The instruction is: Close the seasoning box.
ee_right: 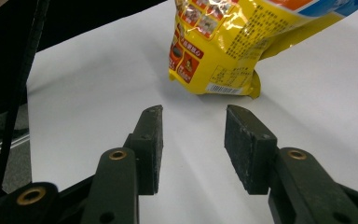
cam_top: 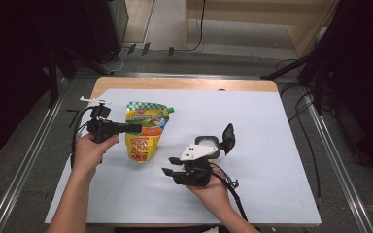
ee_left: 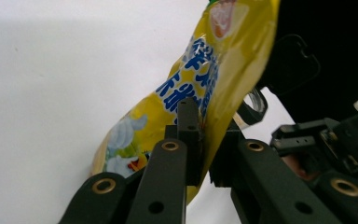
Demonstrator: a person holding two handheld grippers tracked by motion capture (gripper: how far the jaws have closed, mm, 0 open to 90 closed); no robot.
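My left gripper [ee_left: 200, 140] is clamped on the yellow pouch [cam_top: 144, 131] near the tabletop's [cam_top: 272, 126] left edge (probably to steady it), while my right gripper [ee_right: 193, 140], jaws apart, holds nothing.

So there's a table [cam_top: 281, 145] with a white top and a wooden strip along the far edge. A yellow snack pouch [cam_top: 144, 131] with a green checkered top lies left of centre. The left gripper [cam_top: 135, 128], held in the left hand [cam_top: 91, 150], reaches in from the left and its tips sit right on the pouch's left side. Near the middle, the right hand [cam_top: 213, 191] holds the right gripper [cam_top: 169, 166], jaws apart, pointing left, clear of the pouch. Just beyond it sits a small round container [cam_top: 208, 143] with its black lid [cam_top: 228, 137] flipped up. Cables run on the floor to the right.
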